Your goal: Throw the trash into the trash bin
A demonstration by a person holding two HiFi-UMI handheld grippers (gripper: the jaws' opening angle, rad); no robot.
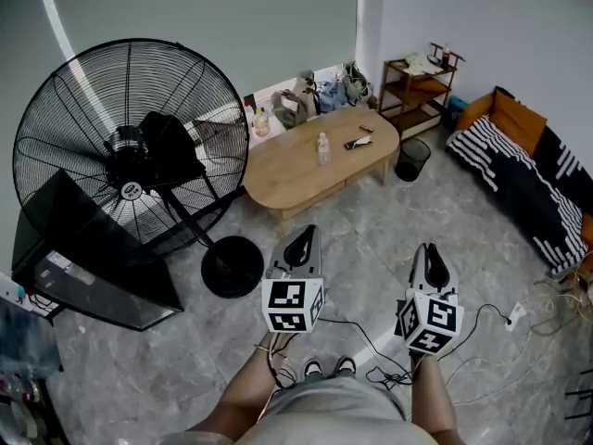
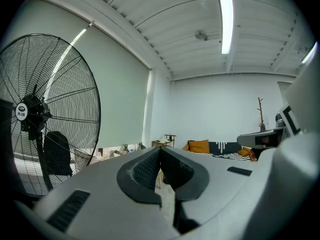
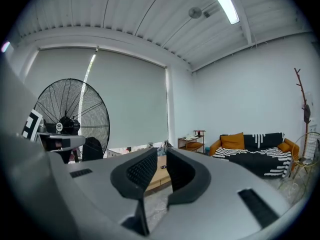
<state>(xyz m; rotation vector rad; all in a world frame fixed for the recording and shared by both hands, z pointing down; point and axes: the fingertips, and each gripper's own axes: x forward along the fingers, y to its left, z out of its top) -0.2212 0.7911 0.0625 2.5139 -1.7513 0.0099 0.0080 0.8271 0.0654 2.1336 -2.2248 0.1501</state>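
A low wooden table (image 1: 296,179) stands ahead of me with a clear plastic bottle (image 1: 322,146) and a small dark item (image 1: 359,142) on it. A black mesh trash bin (image 1: 412,158) sits on the floor at the table's right end. My left gripper (image 1: 301,237) is held level well short of the table, its jaws shut with nothing between them (image 2: 160,150). Beside it, my right gripper (image 1: 432,251) also points towards the table, its jaws a narrow gap apart and empty (image 3: 162,151). Part of the table (image 3: 159,178) shows through that gap.
A large black floor fan (image 1: 134,156) on a round base (image 1: 232,267) stands at the left, with a dark box (image 1: 93,258) beside it. A striped sofa (image 1: 528,170) lines the right wall, a wooden shelf (image 1: 417,86) stands behind the bin, and cables (image 1: 482,327) trail on the floor.
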